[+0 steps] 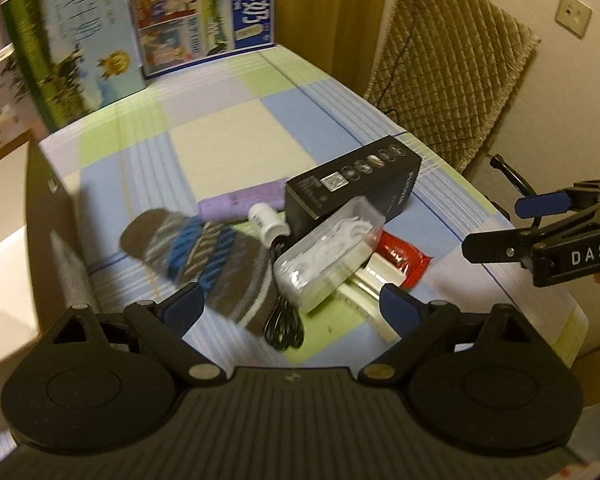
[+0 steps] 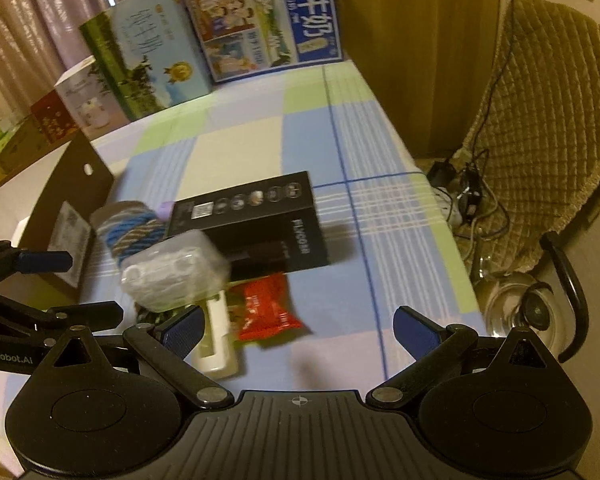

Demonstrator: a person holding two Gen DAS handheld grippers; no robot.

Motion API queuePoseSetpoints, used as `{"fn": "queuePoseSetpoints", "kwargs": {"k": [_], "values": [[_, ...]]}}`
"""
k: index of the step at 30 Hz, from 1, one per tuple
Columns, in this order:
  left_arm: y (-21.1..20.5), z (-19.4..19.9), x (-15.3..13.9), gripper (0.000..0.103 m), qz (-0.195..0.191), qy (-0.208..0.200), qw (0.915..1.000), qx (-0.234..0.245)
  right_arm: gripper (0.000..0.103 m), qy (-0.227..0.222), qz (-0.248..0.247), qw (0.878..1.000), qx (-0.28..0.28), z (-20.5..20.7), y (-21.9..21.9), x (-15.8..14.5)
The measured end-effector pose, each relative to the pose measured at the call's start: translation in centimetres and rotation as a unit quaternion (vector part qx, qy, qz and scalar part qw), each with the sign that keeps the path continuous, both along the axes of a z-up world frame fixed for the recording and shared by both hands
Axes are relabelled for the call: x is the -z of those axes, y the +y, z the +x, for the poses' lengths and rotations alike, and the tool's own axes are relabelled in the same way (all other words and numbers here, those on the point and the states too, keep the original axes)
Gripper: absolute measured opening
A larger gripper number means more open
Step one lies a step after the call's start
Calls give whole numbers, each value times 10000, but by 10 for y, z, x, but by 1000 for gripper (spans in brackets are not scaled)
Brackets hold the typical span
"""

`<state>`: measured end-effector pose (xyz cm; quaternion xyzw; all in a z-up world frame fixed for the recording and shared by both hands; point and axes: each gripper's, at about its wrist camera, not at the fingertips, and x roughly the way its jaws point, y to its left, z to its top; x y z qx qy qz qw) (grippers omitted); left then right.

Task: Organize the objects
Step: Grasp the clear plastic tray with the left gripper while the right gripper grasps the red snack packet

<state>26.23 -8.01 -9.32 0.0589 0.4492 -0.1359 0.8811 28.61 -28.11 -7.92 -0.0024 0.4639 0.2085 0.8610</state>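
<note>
Clutter is lying heaped on the checked tablecloth. Left gripper is hovering over the pile with jaws spread wide, nothing between them. Right gripper is likewise gaping, empty, above the red packet. Striped sock is sprawling at the pile's left, touching a purple tube. Black box is sitting behind a clear plastic case, which is leaning on it over a white stick-shaped item. Coiled black cable is lying just beside the sock. Milk cartons are standing at the far edge. Cardboard box is sitting at the left.
</note>
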Motion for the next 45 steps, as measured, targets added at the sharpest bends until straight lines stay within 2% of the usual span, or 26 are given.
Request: {"fn": "queuePoseSetpoints", "kwargs": {"k": [5,11,18,19,20,22,26,30,33,34,40,45], "values": [[-15,17,10,84,153,-7,9995,282,98,69,-4,9999,100,8,-8,5],[-27,36,21,81,166,36,9982,582,98,137,-22,9998,168,14,-13,9],[-40,43,36,57,344,152,9958,833,98,226,-35,9994,251,20,-19,15],[-40,42,37,49,385,138,9956,846,98,234,-35,9994,255,20,-20,15],[-41,40,37,47,417,120,9952,874,98,241,-35,9994,253,21,-20,16],[-39,37,36,27,305,144,9951,928,98,247,-28,9994,236,22,-20,17],[-34,30,35,25,160,131,9962,851,98,232,9,9996,133,24,-16,20],[-23,23,30,25,-26,148,9987,483,97,95,22,9999,-130,25,-8,23],[-13,17,22,25,-131,122,9996,226,72,14,28,9989,-458,27,1,28],[-9,15,20,25,-147,115,9997,130,67,36,20,9986,-520,28,3,30],[17,6,8,25,-176,86,9985,-512,49,60,33,9946,-1034,33,20,41],[34,-4,0,25,-183,21,9957,-905,44,129,-40,9904,-1378,37,34,51]]}}
